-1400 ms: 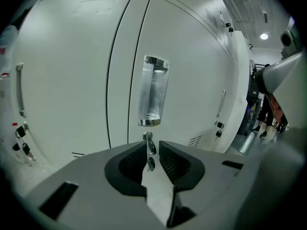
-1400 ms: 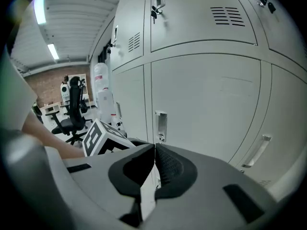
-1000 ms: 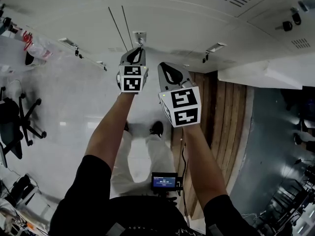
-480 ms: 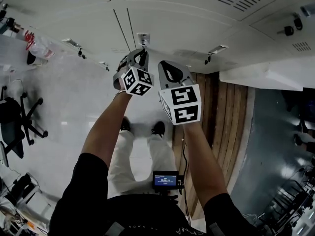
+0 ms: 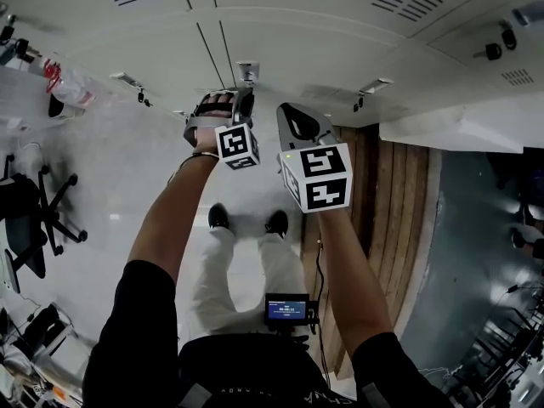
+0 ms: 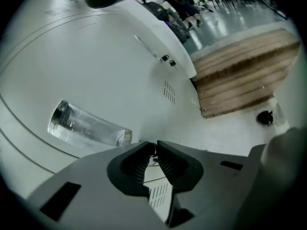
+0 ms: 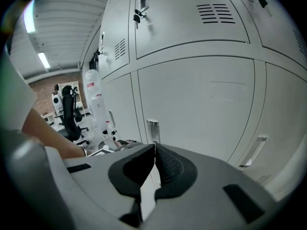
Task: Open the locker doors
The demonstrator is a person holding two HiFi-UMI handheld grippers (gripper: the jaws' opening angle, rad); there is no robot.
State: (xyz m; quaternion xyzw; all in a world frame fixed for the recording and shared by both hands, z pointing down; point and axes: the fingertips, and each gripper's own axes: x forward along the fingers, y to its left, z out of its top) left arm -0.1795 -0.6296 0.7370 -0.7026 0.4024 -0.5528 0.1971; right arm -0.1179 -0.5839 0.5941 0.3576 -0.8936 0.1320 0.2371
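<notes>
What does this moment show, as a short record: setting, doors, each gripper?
setting: wall of grey lockers
doors: all in view shut
left gripper: tilted sideways, tips pinching what looks like a small key beside the shiny handle; jaws have just been opening a little
right gripper: jaws together, nothing between them, pointed at a lower door

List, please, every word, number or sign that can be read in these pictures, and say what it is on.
No text can be read for certain.
Small screen: light digits, too small to read.
Bottle: red print, blurred.
Marker cube: black-and-white squares, no letters.
</notes>
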